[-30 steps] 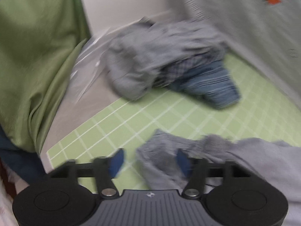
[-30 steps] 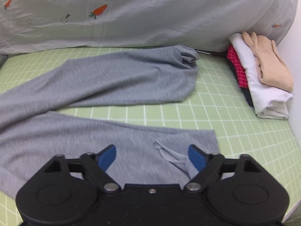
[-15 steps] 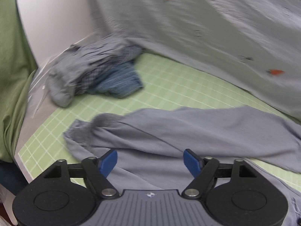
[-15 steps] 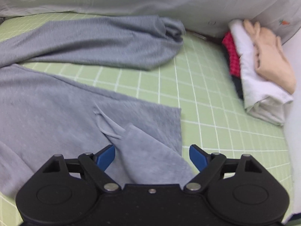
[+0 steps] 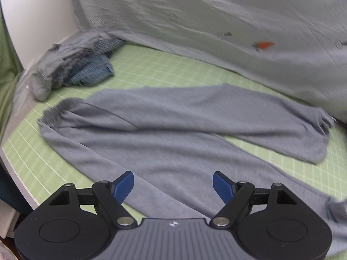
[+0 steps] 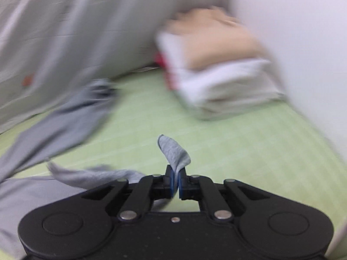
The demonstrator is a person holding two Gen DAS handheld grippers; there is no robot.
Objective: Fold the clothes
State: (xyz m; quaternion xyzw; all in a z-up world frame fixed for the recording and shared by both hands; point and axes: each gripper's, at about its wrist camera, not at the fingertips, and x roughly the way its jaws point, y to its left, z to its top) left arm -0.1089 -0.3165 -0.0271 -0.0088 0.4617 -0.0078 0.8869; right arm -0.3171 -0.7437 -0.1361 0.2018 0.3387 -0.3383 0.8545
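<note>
Barely started tbh: grey pants (image 5: 164, 130) flat on the mat (image 5: 173, 69), unfolded. Right gripper (image 6: 175, 181) just clamped a hem corner, left gripper (image 5: 173, 186) wide open w/ nothing in it. Folded stack (image 6: 216, 75) nearby.

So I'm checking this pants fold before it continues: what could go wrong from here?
The right tool has just closed on only a thin tip of the grey pants; that cloth could slip out when pulled. The left tool hangs open over the pants, holding nothing, so the fold may drag unevenly. The folded stack sits close ahead and could be knocked.
</note>
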